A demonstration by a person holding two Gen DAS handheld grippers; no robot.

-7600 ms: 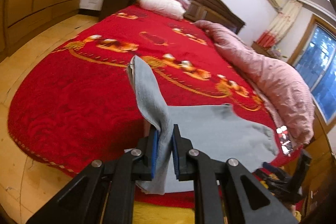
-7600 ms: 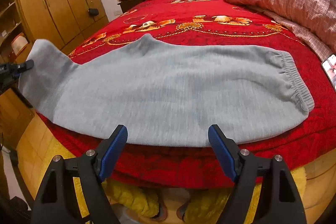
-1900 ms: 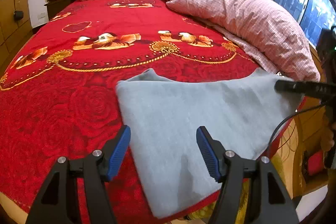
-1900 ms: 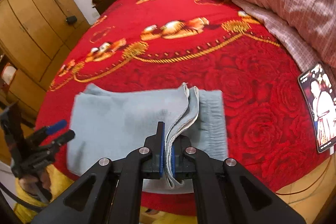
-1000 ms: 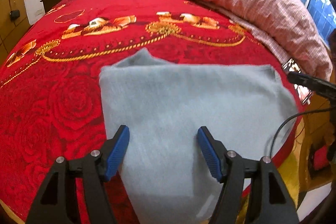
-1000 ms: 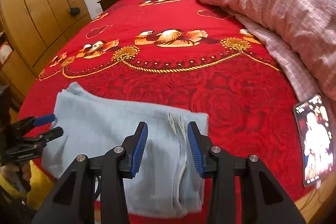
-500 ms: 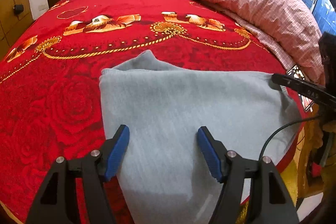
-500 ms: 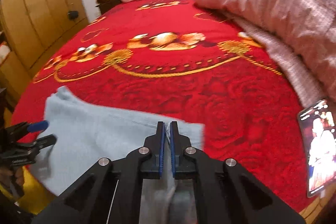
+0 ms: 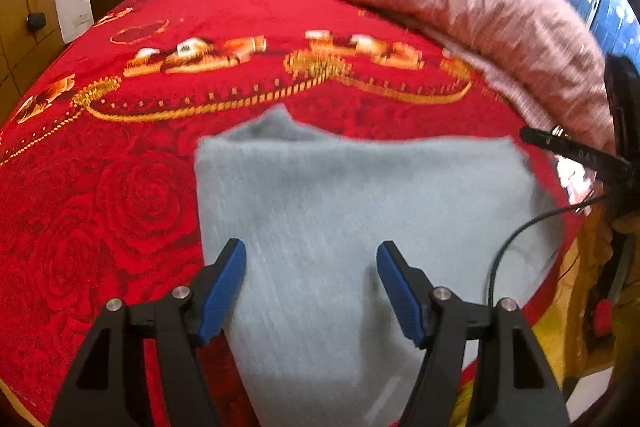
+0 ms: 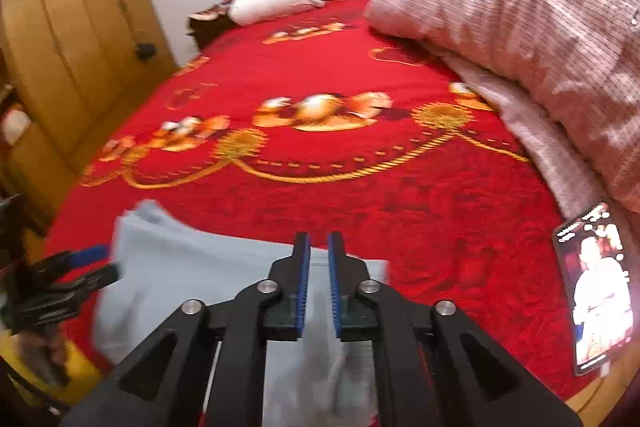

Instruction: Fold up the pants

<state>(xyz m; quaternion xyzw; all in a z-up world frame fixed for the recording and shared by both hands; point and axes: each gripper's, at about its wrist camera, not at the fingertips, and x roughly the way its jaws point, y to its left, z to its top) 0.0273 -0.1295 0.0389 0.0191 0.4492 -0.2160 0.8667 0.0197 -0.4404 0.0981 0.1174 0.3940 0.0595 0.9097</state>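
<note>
We judge the fold nearly done: the grey pants [image 9: 360, 223] lie doubled at the bed's [image 9: 120, 187] near edge, left hand-held gripper [image 9: 311, 287] spread above them, right hand-held gripper [image 10: 318, 287] opening (nothing pinched), so next comes another fold or smoothing.

Left tool [image 9: 311, 285] black with blue ribbed pads, silver screws, right tool [image 10: 317, 281] alike

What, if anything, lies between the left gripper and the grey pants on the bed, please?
Nothing visible does. The left gripper hangs open directly over the folded pants, with only bare grey cloth between its fingers. The phone lies off to the side.
</note>
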